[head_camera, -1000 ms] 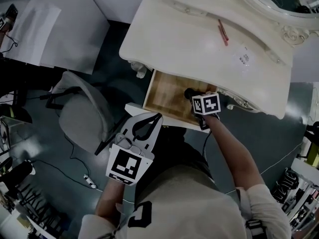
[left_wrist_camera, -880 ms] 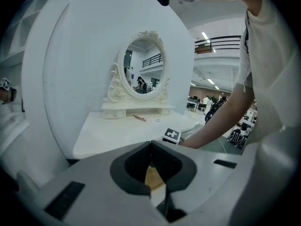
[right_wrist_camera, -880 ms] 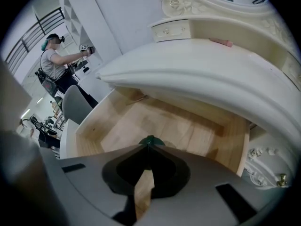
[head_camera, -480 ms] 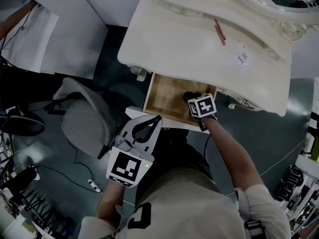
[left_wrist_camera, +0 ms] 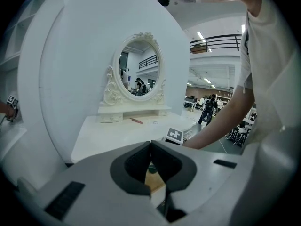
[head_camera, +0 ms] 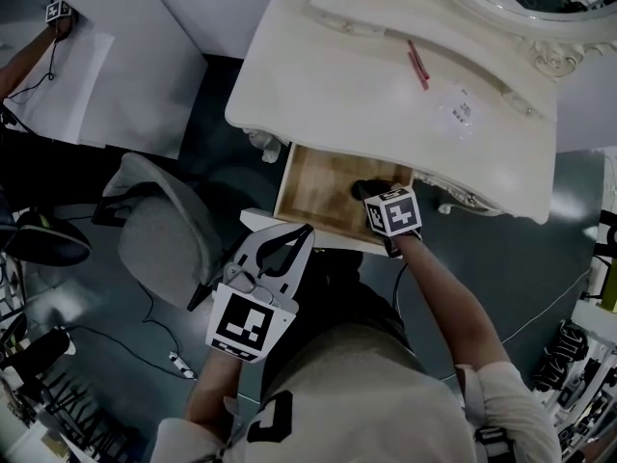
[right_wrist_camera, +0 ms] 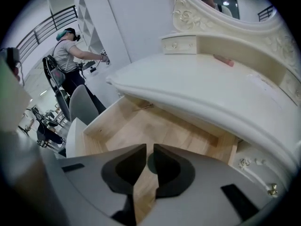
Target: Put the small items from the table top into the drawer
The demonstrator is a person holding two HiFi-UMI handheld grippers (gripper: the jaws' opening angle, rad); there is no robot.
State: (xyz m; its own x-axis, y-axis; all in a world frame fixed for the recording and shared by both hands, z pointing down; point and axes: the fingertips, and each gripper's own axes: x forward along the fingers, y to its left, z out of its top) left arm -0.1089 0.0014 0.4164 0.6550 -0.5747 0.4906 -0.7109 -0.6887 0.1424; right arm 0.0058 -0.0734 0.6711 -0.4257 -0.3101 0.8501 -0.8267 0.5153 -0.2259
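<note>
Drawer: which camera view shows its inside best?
The right gripper view: it looks straight into the open drawer, showing its wooden floor and side walls. The head view sees it from above, partly covered by the right gripper. The left gripper view shows only a sliver of the drawer.

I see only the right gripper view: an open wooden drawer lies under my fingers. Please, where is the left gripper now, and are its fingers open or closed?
Observer: The left gripper is held low, close to the person's body, not over the open wooden drawer. Its fingers are closed on nothing.
Operator: Thank you. Besides the thin red stick on the white table top, is there anything more to collect? That side is too pale in my view.
Observer: Yes. A small clear plastic packet with dark print lies to the right of the stick in the head view, apart from it.
</note>
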